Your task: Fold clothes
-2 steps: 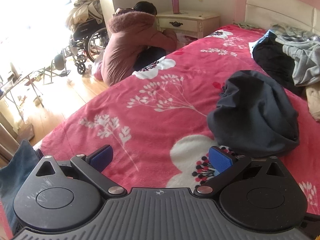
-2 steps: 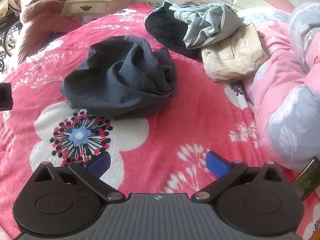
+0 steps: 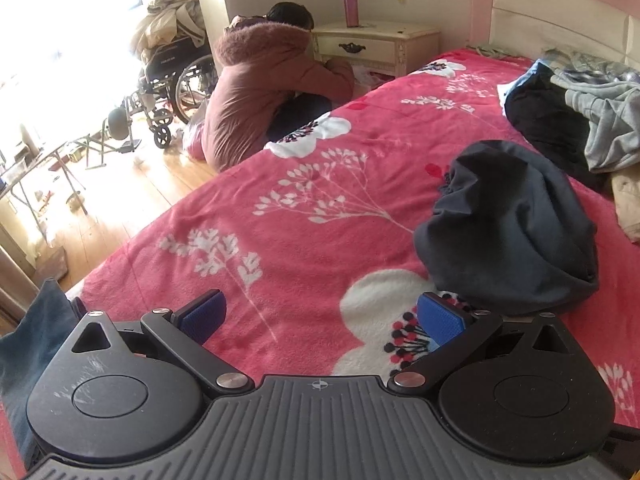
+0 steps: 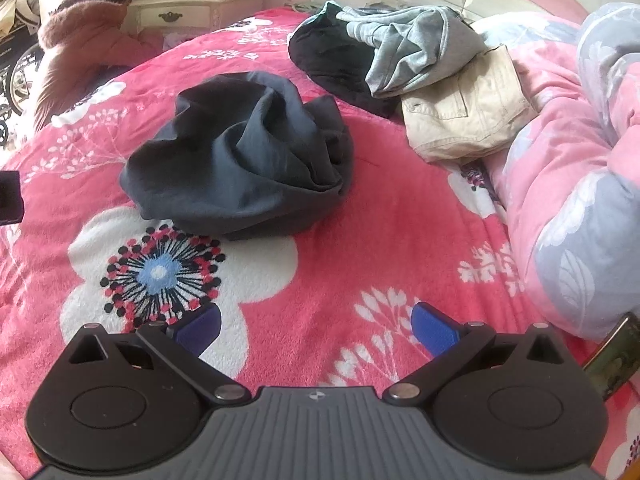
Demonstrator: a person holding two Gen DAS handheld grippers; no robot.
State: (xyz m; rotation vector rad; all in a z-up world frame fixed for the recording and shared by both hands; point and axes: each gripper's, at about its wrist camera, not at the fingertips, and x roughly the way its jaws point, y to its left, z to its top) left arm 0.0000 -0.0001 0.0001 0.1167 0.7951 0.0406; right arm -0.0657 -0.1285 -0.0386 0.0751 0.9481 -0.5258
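A crumpled dark grey-blue garment (image 4: 240,160) lies bunched on the red flowered bedspread (image 4: 360,240); the left wrist view has the same garment (image 3: 512,228) at the right. My right gripper (image 4: 316,330) is open, hovering over the bedspread a short way in front of the garment, nothing between its blue pads. My left gripper (image 3: 322,318) is also open and empty, with the garment just beyond its right pad (image 3: 440,318). Further back lies a pile of black (image 4: 328,56), grey (image 4: 420,44) and beige (image 4: 464,116) clothes.
A pink and grey quilt (image 4: 580,180) is heaped along the right. A phone (image 4: 612,356) lies at the right edge. A person in a pink coat (image 3: 264,92) crouches on the floor by a nightstand (image 3: 372,46); a wheelchair (image 3: 172,80) stands beyond. Blue cloth (image 3: 32,344) hangs at left.
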